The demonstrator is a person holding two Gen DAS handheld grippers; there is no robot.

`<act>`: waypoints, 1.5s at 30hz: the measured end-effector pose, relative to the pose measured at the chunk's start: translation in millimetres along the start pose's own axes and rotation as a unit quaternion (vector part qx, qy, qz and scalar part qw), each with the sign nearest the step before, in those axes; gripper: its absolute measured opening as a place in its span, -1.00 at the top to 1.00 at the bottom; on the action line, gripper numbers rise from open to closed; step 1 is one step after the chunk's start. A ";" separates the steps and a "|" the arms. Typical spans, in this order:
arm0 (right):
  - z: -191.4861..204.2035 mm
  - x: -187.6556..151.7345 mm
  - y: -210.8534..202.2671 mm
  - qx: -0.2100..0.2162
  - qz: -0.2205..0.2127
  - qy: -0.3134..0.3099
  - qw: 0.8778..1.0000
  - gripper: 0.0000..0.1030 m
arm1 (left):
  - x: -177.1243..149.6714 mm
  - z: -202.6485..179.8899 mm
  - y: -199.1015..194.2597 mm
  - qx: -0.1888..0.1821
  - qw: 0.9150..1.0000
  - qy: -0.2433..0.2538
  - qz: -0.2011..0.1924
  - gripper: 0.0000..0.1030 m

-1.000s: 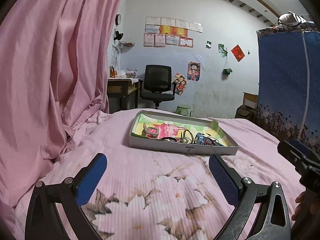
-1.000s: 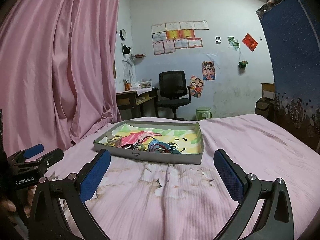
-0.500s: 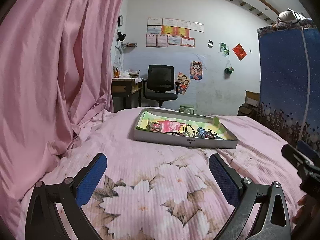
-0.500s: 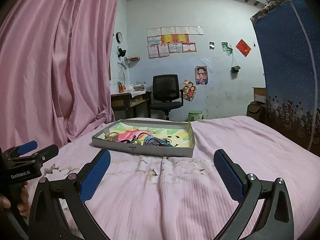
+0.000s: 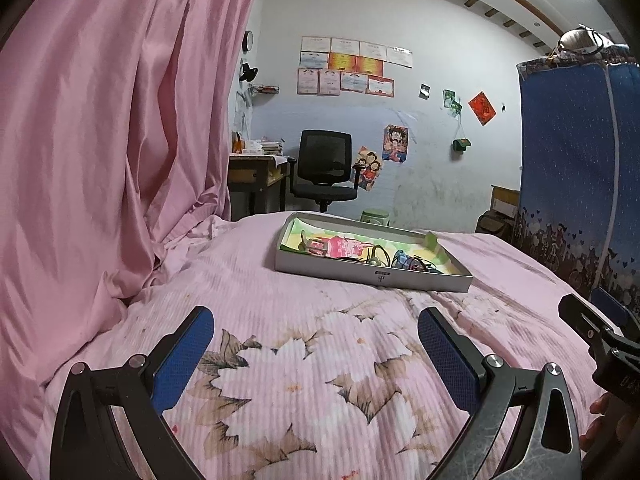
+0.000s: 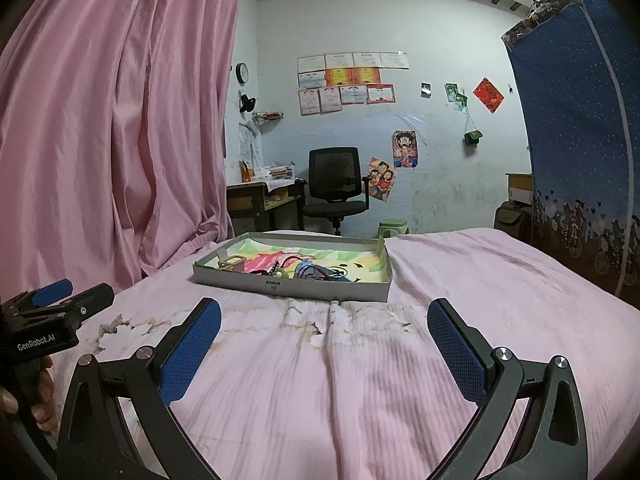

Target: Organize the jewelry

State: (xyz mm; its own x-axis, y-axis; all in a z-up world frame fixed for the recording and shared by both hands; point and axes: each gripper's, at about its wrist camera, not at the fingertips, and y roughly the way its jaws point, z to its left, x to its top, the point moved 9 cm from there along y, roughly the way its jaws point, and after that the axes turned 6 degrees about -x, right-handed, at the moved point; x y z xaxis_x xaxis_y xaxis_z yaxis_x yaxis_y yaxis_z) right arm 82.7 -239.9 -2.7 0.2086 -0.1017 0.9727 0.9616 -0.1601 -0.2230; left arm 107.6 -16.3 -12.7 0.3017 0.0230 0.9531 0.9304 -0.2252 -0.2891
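Note:
A shallow grey cardboard tray (image 5: 372,276) lies on the pink bed; it also shows in the right wrist view (image 6: 292,286). It holds a colourful picture lining and a tangle of jewelry (image 5: 404,260), with bracelets and cords (image 6: 316,272) and a small wooden box (image 6: 234,263). My left gripper (image 5: 316,344) is open and empty, well short of the tray. My right gripper (image 6: 324,340) is open and empty, also short of the tray. Each gripper shows at the edge of the other's view.
A pink flowered bedspread (image 5: 320,380) covers the bed. A pink curtain (image 5: 100,160) hangs along the left. A blue cloth wardrobe (image 5: 580,184) stands at the right. A black office chair (image 6: 334,188) and a desk (image 6: 260,200) stand beyond the bed.
Both grippers have pulled back from the tray and tilted up, so the tray sits farther off. Both stay open and empty.

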 end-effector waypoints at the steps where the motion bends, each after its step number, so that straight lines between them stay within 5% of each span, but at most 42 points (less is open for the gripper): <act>1: -0.1 -0.1 -0.1 0.000 0.000 -0.001 1.000 -0.97 | 0.6 0.1 0.8 0.000 1.000 0.001 0.000 -0.99; 45: -1.0 -2.7 -3.2 -0.001 -0.001 -0.003 1.000 -0.97 | -2.9 -1.0 -3.5 -0.002 1.000 0.000 -0.001 -0.99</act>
State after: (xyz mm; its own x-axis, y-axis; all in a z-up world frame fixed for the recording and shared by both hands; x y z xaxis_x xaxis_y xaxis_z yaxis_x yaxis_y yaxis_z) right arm 78.9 -240.1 -4.7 0.2075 -0.0948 0.9736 0.9618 -0.1618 -0.2207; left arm 103.3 -16.6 -14.4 0.2992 0.0228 0.9539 0.9304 -0.2285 -0.2864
